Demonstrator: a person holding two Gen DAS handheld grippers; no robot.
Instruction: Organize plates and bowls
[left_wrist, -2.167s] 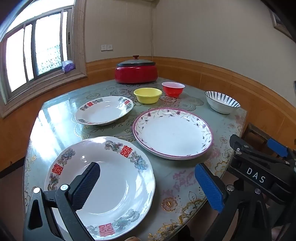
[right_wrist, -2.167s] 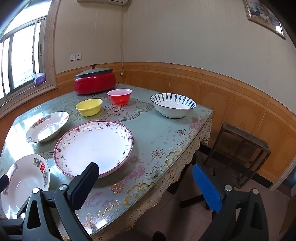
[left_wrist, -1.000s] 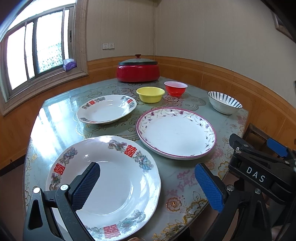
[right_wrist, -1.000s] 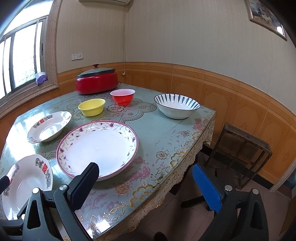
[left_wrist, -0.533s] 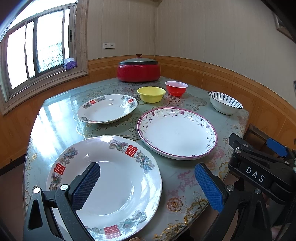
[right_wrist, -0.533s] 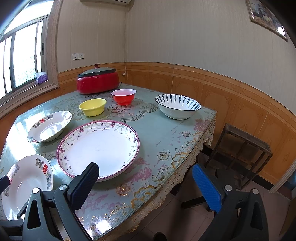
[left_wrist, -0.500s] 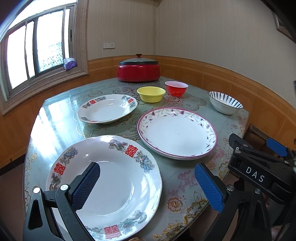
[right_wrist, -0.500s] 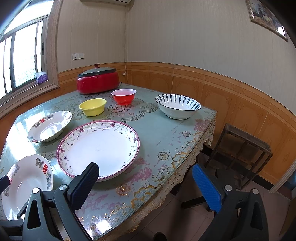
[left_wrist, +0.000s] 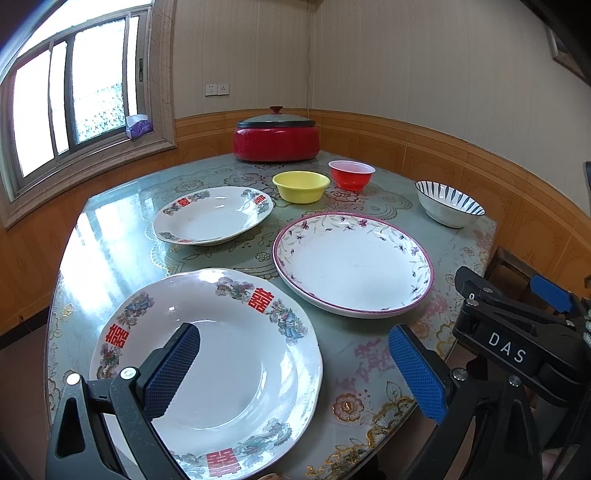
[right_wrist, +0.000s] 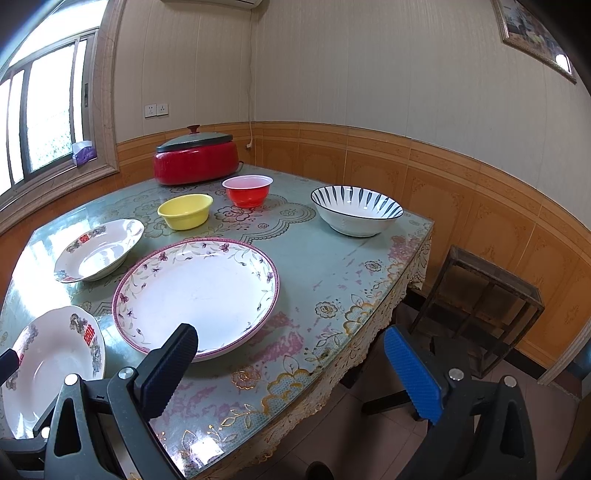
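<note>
- While both grippers hang at the near edge of the table (left_wrist: 110, 236), neither touches a dish.
- Left gripper (left_wrist: 295, 369): jaws wide apart, empty, poised above the near plate (left_wrist: 229, 369), a white one with red characters on its rim; one finger (left_wrist: 170, 369) shows over the plate's well, the other over the tablecloth.
- Right gripper (right_wrist: 291, 373): jaws wide apart, empty, at the table's near right edge; its left finger (right_wrist: 166, 369) overlaps the near rim of the floral plate (right_wrist: 195, 291), its right finger is out past the table over the floor.
- Floral plate, purple-rimmed, lies mid-table, just right of the near plate and apart from it.
- Small plate (left_wrist: 214, 218), also with red characters, sits behind the near plate, left of the floral plate.
- Yellow bowl (right_wrist: 184, 210) and red bowl (right_wrist: 247, 190) stand side by side beyond the plates, near each other but not touching.
- Striped bowl (right_wrist: 356, 210) stands alone near the far right corner, well apart from the others.
- Red pot (right_wrist: 195, 158) with a dark lid sits at the back of the table by the wall.
- Wooden stool (right_wrist: 480, 295) stands on the floor right of the table.
</note>
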